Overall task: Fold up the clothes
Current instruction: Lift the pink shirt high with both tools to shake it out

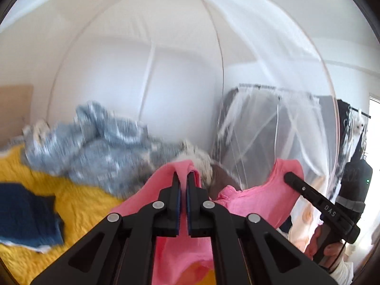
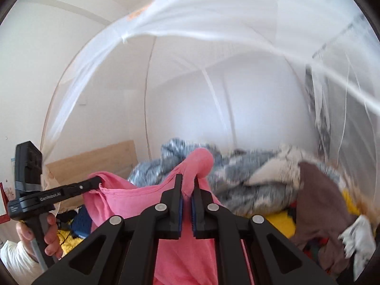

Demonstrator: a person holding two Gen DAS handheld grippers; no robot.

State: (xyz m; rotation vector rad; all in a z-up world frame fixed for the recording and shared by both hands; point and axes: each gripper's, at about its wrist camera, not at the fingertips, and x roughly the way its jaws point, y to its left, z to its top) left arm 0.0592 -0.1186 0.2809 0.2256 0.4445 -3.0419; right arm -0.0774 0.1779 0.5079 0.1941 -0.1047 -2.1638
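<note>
A pink garment (image 1: 256, 201) hangs in the air, stretched between both grippers above the yellow bedspread (image 1: 78, 204). My left gripper (image 1: 183, 178) is shut on one upper edge of it, pink cloth pinched between the blue pads. In the left wrist view the right gripper (image 1: 288, 177) grips the garment's other corner at the right, held by a hand (image 1: 315, 244). My right gripper (image 2: 188, 182) is shut on a bunched corner of the pink garment (image 2: 133, 199). The left gripper (image 2: 96, 180) shows at the left of that view, clamped on the cloth.
A crumpled grey-blue blanket (image 1: 99, 149) lies at the back of the bed, a folded dark blue cloth (image 1: 26, 216) at the left. A brown garment (image 2: 318, 197) and white cloth (image 2: 358, 237) lie at the right. A white mosquito net (image 1: 273, 59) arches overhead.
</note>
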